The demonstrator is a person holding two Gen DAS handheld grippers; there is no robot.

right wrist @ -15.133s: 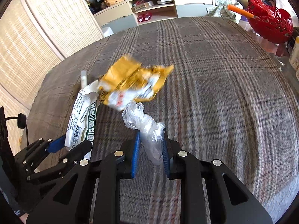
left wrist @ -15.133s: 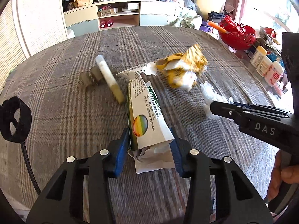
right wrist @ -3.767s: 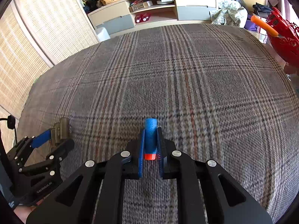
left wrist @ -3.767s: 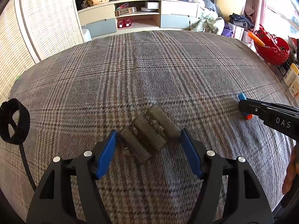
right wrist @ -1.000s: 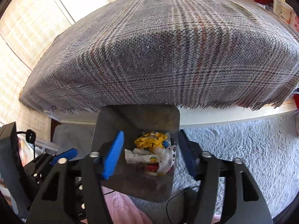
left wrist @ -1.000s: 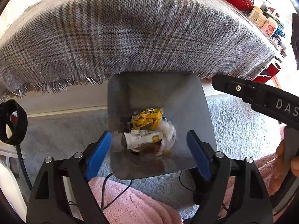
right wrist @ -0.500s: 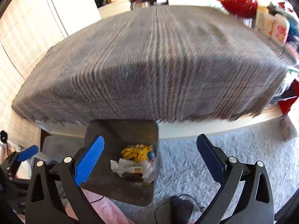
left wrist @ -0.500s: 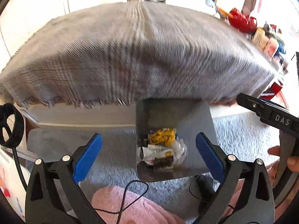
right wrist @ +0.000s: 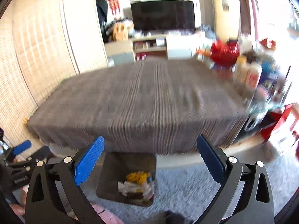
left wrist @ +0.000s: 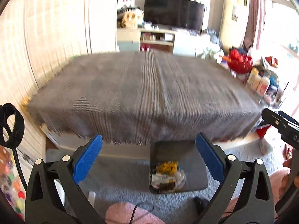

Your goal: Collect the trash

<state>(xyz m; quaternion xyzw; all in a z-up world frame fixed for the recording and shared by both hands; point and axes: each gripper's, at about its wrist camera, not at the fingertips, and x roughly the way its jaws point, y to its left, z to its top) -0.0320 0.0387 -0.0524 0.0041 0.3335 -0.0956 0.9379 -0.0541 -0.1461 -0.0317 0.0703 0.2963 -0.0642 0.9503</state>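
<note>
A grey trash bin (left wrist: 198,169) stands on the carpet in front of the table, holding a heap of trash (left wrist: 168,175) with yellow and white wrappers. In the right wrist view the same bin (right wrist: 112,168) and its trash (right wrist: 138,184) sit low in the picture. My left gripper (left wrist: 149,158) hangs above and short of the bin, wide open with nothing between its blue pads. My right gripper (right wrist: 151,158) is likewise wide open and empty, and shows at the right edge of the left wrist view (left wrist: 280,125). The left gripper shows at the lower left of the right wrist view (right wrist: 20,149).
The table with the grey plaid cloth (left wrist: 145,93) fills the middle, blurred by motion. A red basket (left wrist: 240,63) and bottles (left wrist: 259,82) stand at its right. A TV (left wrist: 173,15) and a low cabinet (left wrist: 145,39) lie beyond. Grey carpet (right wrist: 186,186) surrounds the bin.
Both grippers have risen away from the bin and tilted up, so the tabletop and far room now show. Their jaws have spread wider. The bin has sunk low in both views.
</note>
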